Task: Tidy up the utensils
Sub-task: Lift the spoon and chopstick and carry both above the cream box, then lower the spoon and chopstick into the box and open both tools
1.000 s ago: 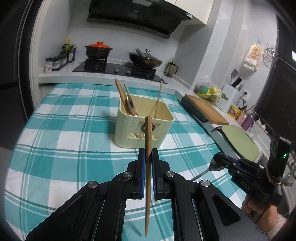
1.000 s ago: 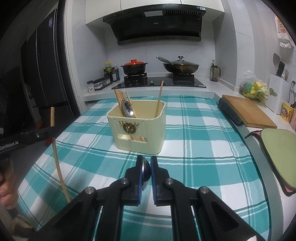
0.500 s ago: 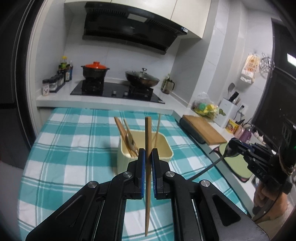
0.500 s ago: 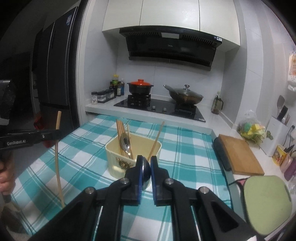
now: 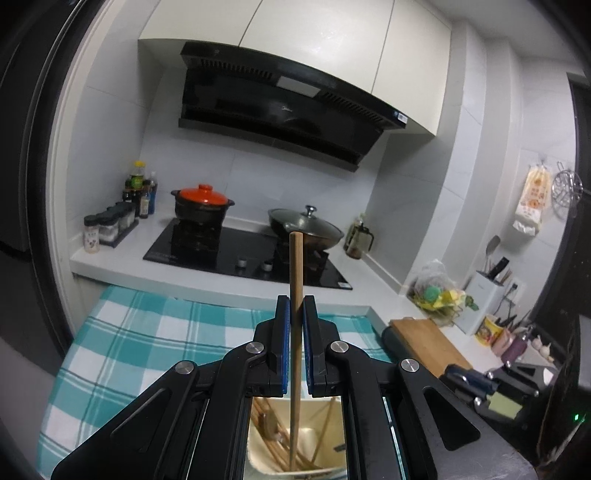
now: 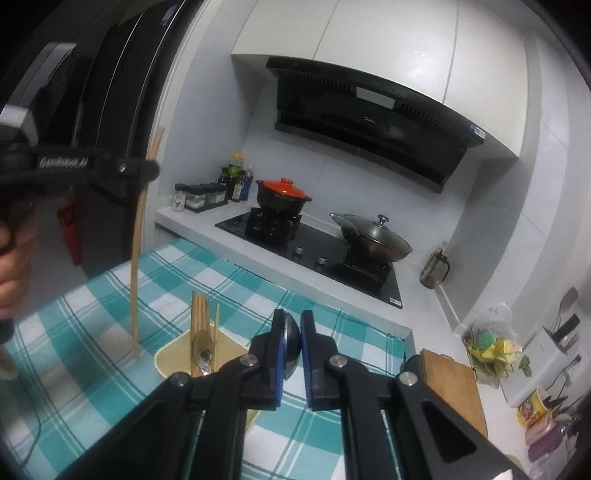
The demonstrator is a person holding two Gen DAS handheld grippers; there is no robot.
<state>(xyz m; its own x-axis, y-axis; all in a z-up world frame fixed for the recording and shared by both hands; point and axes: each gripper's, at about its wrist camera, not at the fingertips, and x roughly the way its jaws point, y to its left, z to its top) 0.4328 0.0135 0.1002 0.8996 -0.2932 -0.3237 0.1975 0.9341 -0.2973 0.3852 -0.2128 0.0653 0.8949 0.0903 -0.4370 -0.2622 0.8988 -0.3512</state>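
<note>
So I've got the desk (image 6: pixel 92 317) with its teal checked cloth below, and the cream utensil box (image 6: pixel 173 360) sits on it holding chopsticks and a spoon. My left tongs (image 5: pixel 296 310) are clamped on a wooden chopstick (image 5: pixel 295 266), held upright right over the box. Right tongs (image 6: pixel 291 332) are pinched on a dark spoon (image 6: pixel 293 345), just right of the box.

Dim, cool indoor light; glare on the white cabinets (image 5: pixel 332 33) at upper centre. Fisheye bending and black vignetting at edges; slight motion blur.
</note>
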